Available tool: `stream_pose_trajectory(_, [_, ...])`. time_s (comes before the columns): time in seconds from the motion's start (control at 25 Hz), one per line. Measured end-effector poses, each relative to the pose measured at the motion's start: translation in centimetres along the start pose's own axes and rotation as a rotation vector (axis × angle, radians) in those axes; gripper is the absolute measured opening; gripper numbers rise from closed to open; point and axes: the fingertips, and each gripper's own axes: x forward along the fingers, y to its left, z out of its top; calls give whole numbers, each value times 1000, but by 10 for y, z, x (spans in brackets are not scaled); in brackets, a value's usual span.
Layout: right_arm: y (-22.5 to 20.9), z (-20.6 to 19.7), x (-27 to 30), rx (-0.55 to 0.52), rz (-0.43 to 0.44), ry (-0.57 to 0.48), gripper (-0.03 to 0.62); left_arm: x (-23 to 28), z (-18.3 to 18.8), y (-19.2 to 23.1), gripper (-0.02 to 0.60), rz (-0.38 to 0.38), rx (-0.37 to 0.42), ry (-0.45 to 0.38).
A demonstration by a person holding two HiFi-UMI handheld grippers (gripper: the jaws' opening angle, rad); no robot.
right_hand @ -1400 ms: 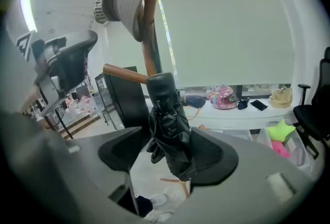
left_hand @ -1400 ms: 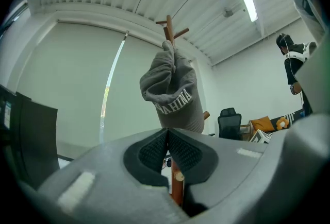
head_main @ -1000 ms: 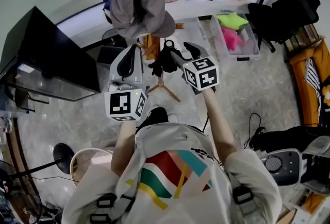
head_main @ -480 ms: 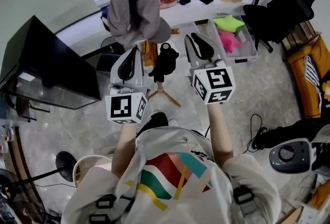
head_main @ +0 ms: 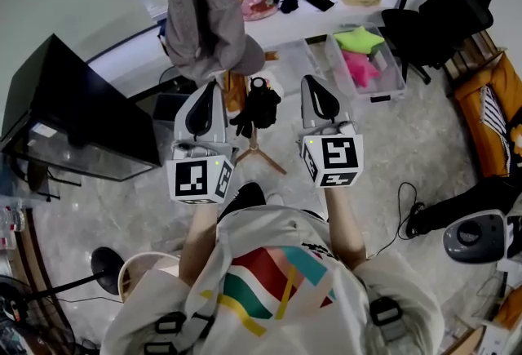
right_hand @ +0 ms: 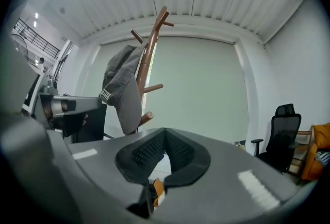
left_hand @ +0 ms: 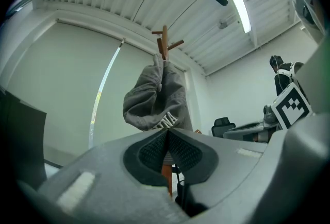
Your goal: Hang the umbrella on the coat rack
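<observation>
The wooden coat rack (head_main: 237, 84) stands straight ahead with a grey jacket (head_main: 204, 11) draped over its top. A folded black umbrella (head_main: 259, 107) hangs against the pole, below the jacket and between my two grippers. My left gripper (head_main: 207, 94) is shut and empty, just left of the umbrella. My right gripper (head_main: 315, 87) is shut and empty, a little to the umbrella's right and clear of it. In the left gripper view the rack (left_hand: 164, 45) and jacket (left_hand: 154, 99) rise behind my shut left gripper (left_hand: 166, 134). In the right gripper view the rack (right_hand: 153, 42) stands to the upper left.
A black screen (head_main: 73, 108) stands at the left. A white desk (head_main: 326, 9) runs along the back, with a clear bin (head_main: 394, 76) of green and pink things in front of it. A black office chair (head_main: 444, 15) is at the right. The rack's legs (head_main: 265, 156) spread on the floor.
My right gripper has risen and drawn back to the right from the umbrella, and its jaws have closed. The umbrella stays hanging on the rack. The left gripper barely moved.
</observation>
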Motion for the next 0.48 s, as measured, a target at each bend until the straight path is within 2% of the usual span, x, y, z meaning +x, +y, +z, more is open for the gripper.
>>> stream_pose_trajectory(0.48, [-9,-2,-4,18,-11,-8,3,1,5,-5,2,6,-6,-18])
